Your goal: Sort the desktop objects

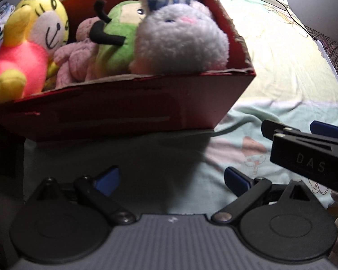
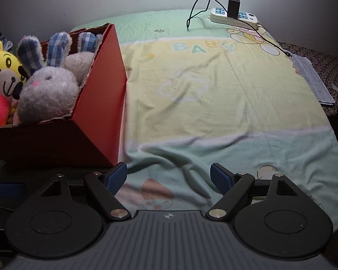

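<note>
A red cardboard box stands on the blanket and holds several plush toys: a grey-white rabbit with blue plaid ears, a green plush, a pink plush and a yellow tiger in pink. My left gripper is open and empty just in front of the box. My right gripper is open and empty over the blanket, right of the box; it also shows at the right of the left wrist view. The rabbit and tiger show in the right wrist view.
A pastel baby blanket covers the surface. A white power strip with a black charger and cables lies at the far edge. A paper sheet lies on the dark patterned cloth at the right. A wall stands behind.
</note>
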Motion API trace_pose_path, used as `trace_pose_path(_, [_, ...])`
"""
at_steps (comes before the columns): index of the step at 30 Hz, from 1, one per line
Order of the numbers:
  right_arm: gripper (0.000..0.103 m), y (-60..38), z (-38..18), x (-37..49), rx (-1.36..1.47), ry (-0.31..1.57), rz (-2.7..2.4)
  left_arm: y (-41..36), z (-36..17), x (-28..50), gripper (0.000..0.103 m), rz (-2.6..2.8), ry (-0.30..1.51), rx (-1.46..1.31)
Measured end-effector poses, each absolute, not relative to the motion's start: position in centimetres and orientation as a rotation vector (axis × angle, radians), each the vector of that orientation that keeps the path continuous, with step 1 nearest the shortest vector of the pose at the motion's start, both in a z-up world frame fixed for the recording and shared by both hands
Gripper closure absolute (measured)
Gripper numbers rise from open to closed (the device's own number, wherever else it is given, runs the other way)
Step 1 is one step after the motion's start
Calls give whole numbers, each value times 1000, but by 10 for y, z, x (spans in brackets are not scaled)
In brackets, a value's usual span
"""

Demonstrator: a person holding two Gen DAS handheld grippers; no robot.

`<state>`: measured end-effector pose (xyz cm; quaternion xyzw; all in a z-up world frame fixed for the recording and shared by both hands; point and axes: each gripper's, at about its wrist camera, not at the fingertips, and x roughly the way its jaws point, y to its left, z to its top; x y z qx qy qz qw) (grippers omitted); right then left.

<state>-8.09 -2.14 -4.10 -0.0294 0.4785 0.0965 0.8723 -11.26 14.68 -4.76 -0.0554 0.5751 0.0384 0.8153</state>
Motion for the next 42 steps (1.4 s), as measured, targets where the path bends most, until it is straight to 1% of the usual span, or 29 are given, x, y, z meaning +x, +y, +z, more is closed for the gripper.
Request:
trace_pose_path(16, [20,38,-19,-114,-44,960,269,204,-25,-145,5,131,1162,-90])
trace_pose_path(28, [24,58,28,-128,4,857,306,227,25,-158,5,117,1045,-89])
trace_pose_path(32, [24,62,40,-125,18,826,297,231,36,-153,5,128,1017,-84])
trace_pose_path(38, [24,69,49,-120,36,813,303,234,45,-143,5,142,1026,-93])
trace_pose_path(42, [24,70,53,-116,38,807,303,238,49,-139,2,170,1021,-90])
